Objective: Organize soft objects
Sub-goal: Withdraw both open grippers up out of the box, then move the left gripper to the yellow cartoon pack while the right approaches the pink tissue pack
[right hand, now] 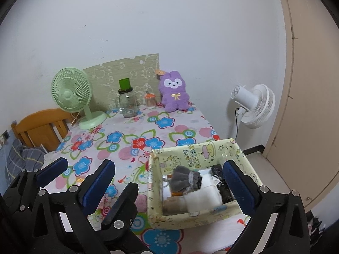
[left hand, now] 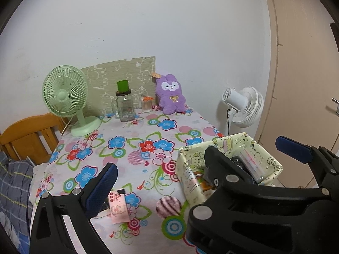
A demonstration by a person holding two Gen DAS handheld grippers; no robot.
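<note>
Both tools hang above the near edge of the table point(right hand: 131, 127), which is draped in a flowered cloth. The right hand-held gripper point(right hand: 167, 187) stands released, blue pads wide apart and empty, straddling the pale yellow cartoon-print storage box point(right hand: 191, 212) at the near right corner. The left hand-held gripper point(left hand: 191, 169) is likewise released and grasps nothing; it frames bare cloth and a pink printed card point(left hand: 118, 206) by the near edge. Inside the box lie a grey knit glove point(right hand: 183, 180), white folded cloths point(right hand: 201, 198) and a black glossy bundle point(right hand: 220, 182), packed side by side, apparently the collecting place for soft things. The purple plush rabbit point(left hand: 170, 94) sits upright at the far edge against the wall, well apart from the box; probably the next soft item. A mint green desk fan point(left hand: 65, 97) and a clear glass jar with a green cup point(left hand: 125, 103) also stand along the far edge.
</note>
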